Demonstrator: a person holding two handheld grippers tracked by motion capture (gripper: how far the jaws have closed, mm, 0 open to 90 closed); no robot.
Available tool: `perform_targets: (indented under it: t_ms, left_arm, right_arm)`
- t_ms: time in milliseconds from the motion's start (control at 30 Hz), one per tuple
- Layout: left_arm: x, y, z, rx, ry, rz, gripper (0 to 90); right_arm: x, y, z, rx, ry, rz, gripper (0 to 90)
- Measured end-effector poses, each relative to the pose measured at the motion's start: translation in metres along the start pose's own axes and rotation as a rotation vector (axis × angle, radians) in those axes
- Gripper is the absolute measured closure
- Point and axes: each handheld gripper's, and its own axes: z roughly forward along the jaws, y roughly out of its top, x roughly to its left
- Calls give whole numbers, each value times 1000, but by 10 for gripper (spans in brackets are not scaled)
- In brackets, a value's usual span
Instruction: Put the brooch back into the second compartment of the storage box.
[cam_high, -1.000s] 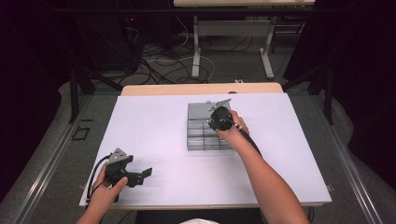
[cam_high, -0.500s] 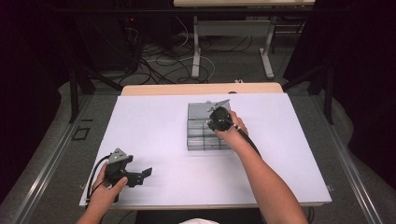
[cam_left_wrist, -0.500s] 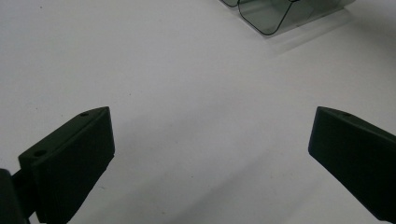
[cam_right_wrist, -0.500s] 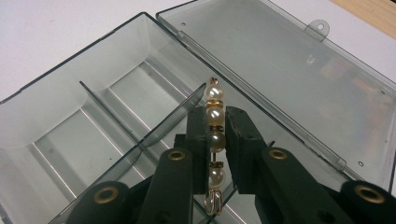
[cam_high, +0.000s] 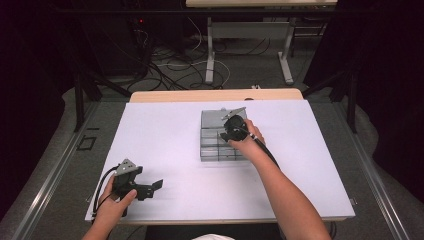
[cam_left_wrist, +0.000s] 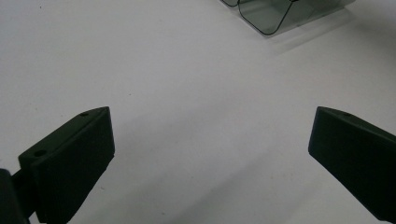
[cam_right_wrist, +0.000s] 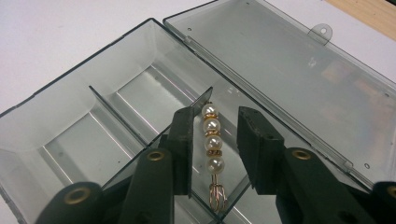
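At frame centre, the right hand-held gripper (cam_right_wrist: 212, 140) has just been opening its jaws — the pearl earring (cam_right_wrist: 212, 144) lies between them, unpinched, in a compartment of the clear organizer box (cam_right_wrist: 93, 116). The left hand-held gripper (cam_high: 150, 187), lower left on the desk (cam_high: 165, 135), stands wide apart — empty.

The right gripper (cam_right_wrist: 212, 140) stands over a clear smoky plastic organiser box (cam_right_wrist: 70, 112), its two black jaws a little apart after just opening. Between them lies a pearl earring (cam_right_wrist: 212, 149), four white pearls strung in a row with gold spacers and a gold wire hook at the near end; neither pad presses on it. The earring rests in a compartment beside a thin divider wall (cam_right_wrist: 121, 112). The box's hinged lid (cam_right_wrist: 299, 70) lies open flat at the far right, on the white table (cam_right_wrist: 56, 28).
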Motion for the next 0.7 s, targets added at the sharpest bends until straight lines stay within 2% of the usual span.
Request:
perform_targets:
  t_ms: [67,100,167,200,233,300,333,367,400,433,467,533,567,600,633,667,700]
  left_arm:
    - [0,0,0,0,-1,1,2]
    - [0,0,0,2,-2,0,2]
    - [0,0,0,0,-2,2,2]
    - [0,0,0,-1,-1,2,2]
    - [0,0,0,-1,-1,1,2]
    - [0,0,0,0,0,1,2]
    - [0,0,0,0,-1,0,2]
    - [0,0,0,0,-1,0,2]
    - [0,0,0,-1,-1,2,2]
    - [0,0,0,0,-1,1,2]
    - [0,0,0,1,-1,1,2]
    - [0,0,0,1,-2,0,3]
    - [0,0,0,2,-2,1,2]
    - [0,0,0,2,-2,0,2]
    - [0,0,0,2,-2,0,2]
    - [0,0,0,2,-3,0,2]
    - [-1,0,0,3,-3,-1,2]
  right_arm:
    - [0,0,1,-26,12,-15,627]
    - [0,0,0,-29,3,-11,606]
    - [2,1,-1,-17,-3,4,577]
    - [1,1,-1,-27,-12,-1,562]
    - [1,1,-3,-17,-8,-10,550]
    - [2,1,-3,-40,1,-16,520]
    - [2,2,-4,-22,3,-15,505]
    - [4,1,-3,-52,-8,4,487]
    - [4,1,-4,-56,-3,1,481]
    - [5,2,-5,-49,-13,9,470]
    - [3,2,-5,-59,-7,-19,452]
    - [5,2,-7,-55,-4,-7,440]
    - [5,3,-9,-35,2,-10,430]
    - [7,2,-8,-60,-3,12,416]
    - [7,2,-8,-66,8,10,401]
    - [7,3,-10,-49,6,8,388]
    - [7,2,-9,-75,10,0,377]
